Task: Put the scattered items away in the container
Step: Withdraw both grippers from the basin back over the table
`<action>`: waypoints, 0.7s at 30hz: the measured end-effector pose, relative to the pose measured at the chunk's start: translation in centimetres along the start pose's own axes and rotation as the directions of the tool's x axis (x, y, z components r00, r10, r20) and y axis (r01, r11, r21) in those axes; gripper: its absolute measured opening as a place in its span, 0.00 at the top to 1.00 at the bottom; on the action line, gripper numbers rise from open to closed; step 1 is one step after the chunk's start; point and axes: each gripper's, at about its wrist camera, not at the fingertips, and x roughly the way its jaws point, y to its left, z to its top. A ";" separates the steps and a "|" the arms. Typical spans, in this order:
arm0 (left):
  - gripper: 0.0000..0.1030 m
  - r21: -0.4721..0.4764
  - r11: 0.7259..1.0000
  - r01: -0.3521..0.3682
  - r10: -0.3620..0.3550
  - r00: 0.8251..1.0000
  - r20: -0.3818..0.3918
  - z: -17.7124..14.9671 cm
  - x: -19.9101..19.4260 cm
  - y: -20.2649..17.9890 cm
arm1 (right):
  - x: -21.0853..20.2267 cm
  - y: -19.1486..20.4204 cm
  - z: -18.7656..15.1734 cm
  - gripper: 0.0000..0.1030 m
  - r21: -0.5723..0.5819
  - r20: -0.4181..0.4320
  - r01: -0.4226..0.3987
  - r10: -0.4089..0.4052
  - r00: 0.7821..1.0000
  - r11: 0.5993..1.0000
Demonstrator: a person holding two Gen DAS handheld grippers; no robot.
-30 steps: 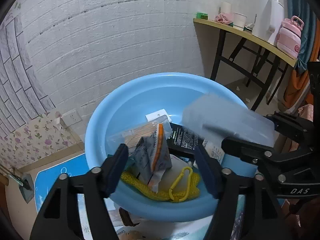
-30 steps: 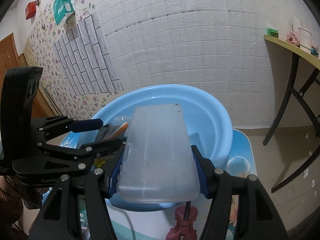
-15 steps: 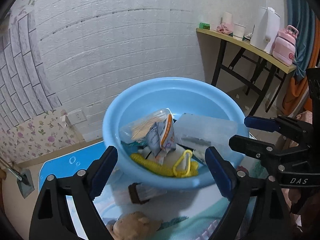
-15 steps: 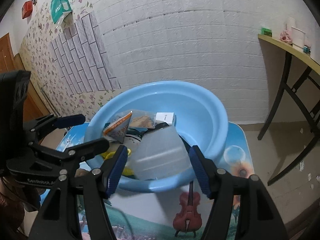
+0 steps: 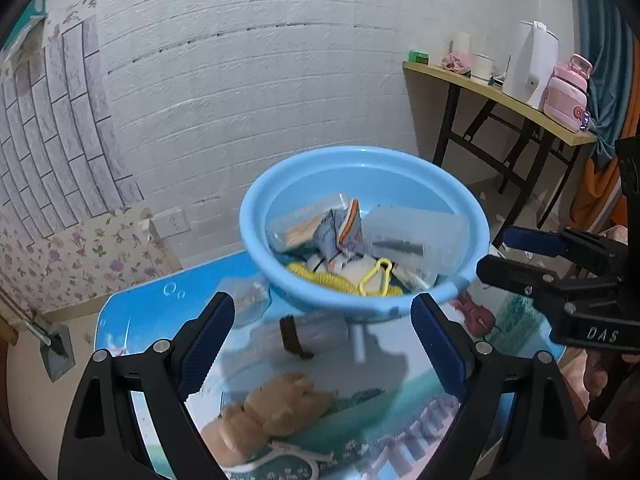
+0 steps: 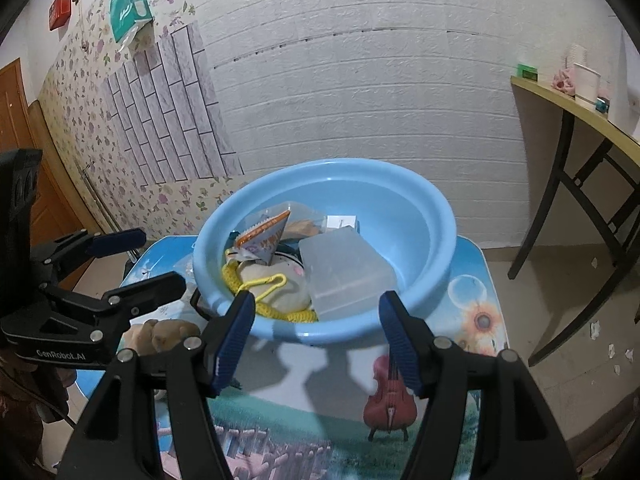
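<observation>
A light blue basin (image 5: 404,164) (image 6: 424,204) stands on the picture-printed table (image 6: 320,400). In it lie a frosted plastic box (image 5: 416,236) (image 6: 344,272), a snack packet (image 5: 340,232) (image 6: 264,236) and a yellow coiled cord (image 5: 340,278) (image 6: 264,304). A tan plush toy (image 5: 272,412) (image 6: 164,332), a clear bag with a dark band (image 5: 300,332) and a small clear packet (image 5: 248,300) lie on the table before the basin. My left gripper (image 5: 322,340) is open and empty above them. My right gripper (image 6: 316,332) is open and empty at the basin's near rim.
A white brick-pattern wall (image 5: 240,80) stands behind the table. A wooden side table (image 5: 500,100) at the right holds a kettle and a pink bottle. The right gripper shows at the right of the left wrist view (image 5: 540,256).
My right gripper opened and let the frosted box drop into the basin. Both grippers pulled back from the basin, and the left one opened wider.
</observation>
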 end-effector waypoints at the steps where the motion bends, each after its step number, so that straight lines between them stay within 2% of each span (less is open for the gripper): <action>1: 0.12 0.000 1.000 -0.002 0.002 1.000 -0.001 -0.3 -0.2 0.0 | -0.1 0.0 -0.1 0.38 0.004 -0.001 0.000 0.000 1.000 1.000; 5: 0.07 -0.006 1.000 -0.020 0.020 1.000 0.000 -1.7 -1.0 0.2 | -0.4 0.3 -0.9 0.38 0.018 -0.007 0.000 0.000 1.000 1.000; 11: 0.05 -0.055 0.998 -0.024 0.024 1.000 0.000 -4.4 -2.3 1.1 | -0.1 1.3 -2.7 0.38 0.024 -0.032 0.015 -0.015 0.999 1.000; 21: 0.03 -0.084 0.995 -0.062 0.061 0.998 -0.017 -7.8 -3.6 2.6 | 1.3 4.0 -5.3 0.38 -0.027 -0.108 -0.037 0.034 0.994 0.999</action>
